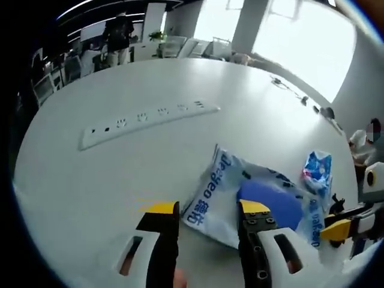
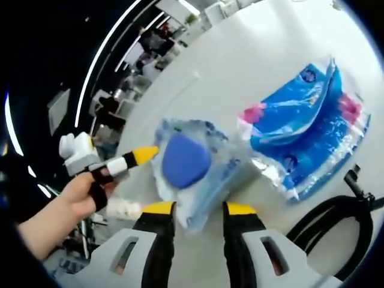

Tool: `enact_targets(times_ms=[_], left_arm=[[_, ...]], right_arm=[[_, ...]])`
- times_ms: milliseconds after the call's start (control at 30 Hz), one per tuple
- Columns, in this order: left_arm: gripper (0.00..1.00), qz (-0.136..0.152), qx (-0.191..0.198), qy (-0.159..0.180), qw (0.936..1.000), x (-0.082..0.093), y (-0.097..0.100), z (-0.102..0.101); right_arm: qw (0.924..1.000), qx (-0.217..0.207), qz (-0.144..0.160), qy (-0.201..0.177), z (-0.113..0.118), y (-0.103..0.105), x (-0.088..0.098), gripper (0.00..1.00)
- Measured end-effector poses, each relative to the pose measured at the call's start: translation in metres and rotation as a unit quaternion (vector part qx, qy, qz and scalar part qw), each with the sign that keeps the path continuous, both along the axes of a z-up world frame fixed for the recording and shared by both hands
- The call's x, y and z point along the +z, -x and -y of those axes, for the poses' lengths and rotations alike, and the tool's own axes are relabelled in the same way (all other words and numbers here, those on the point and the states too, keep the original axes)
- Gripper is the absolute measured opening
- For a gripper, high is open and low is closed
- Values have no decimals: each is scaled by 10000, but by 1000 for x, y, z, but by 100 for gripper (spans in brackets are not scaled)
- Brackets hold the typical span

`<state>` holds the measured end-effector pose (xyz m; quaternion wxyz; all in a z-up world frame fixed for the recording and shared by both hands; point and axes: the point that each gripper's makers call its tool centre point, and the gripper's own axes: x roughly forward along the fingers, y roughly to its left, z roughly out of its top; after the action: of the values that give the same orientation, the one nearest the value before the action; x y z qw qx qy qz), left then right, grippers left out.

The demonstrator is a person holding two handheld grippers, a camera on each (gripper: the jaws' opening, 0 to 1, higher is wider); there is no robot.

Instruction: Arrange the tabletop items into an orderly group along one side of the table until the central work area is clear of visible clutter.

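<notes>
A clear plastic bag (image 1: 225, 192) printed with blue letters lies on the white table (image 1: 120, 174), with a round blue thing (image 1: 273, 204) inside it. My left gripper (image 1: 207, 210) is open, and the bag's near edge lies between its yellow tips. A small blue packet (image 1: 317, 171) lies beyond the bag. My right gripper (image 1: 343, 228) comes in from the right at the bag's far side. In the right gripper view the bag (image 2: 207, 180) has a corner between the open jaws of my right gripper (image 2: 198, 209). A blue tissue pack (image 2: 312, 129) lies beside it. A hand (image 2: 72, 201) holds the left gripper (image 2: 129, 161) at the bag's edge.
A white power strip (image 1: 147, 120) is set into the table beyond the bag. A black cable (image 2: 336, 219) loops at the lower right in the right gripper view. Small dark items (image 1: 324, 111) sit near the far table edge. People (image 1: 118, 36) and chairs stand in the background.
</notes>
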<state>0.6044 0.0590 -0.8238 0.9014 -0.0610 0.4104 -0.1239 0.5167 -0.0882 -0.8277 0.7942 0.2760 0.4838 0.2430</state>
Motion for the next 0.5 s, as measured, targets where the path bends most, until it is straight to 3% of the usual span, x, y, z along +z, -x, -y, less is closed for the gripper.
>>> enact_targets(times_ms=[167, 233, 500], left_arm=[[16, -114, 47, -158, 9998, -2, 3, -7], [3, -138, 100, -220, 9996, -1, 4, -12], [0, -301, 224, -199, 9991, 3, 9, -16]], right_arm=[[9999, -27, -20, 125, 3, -2, -4, 19], [9998, -45, -24, 189, 5, -3, -7, 13], [9997, -37, -61, 221, 6, -4, -7, 5]])
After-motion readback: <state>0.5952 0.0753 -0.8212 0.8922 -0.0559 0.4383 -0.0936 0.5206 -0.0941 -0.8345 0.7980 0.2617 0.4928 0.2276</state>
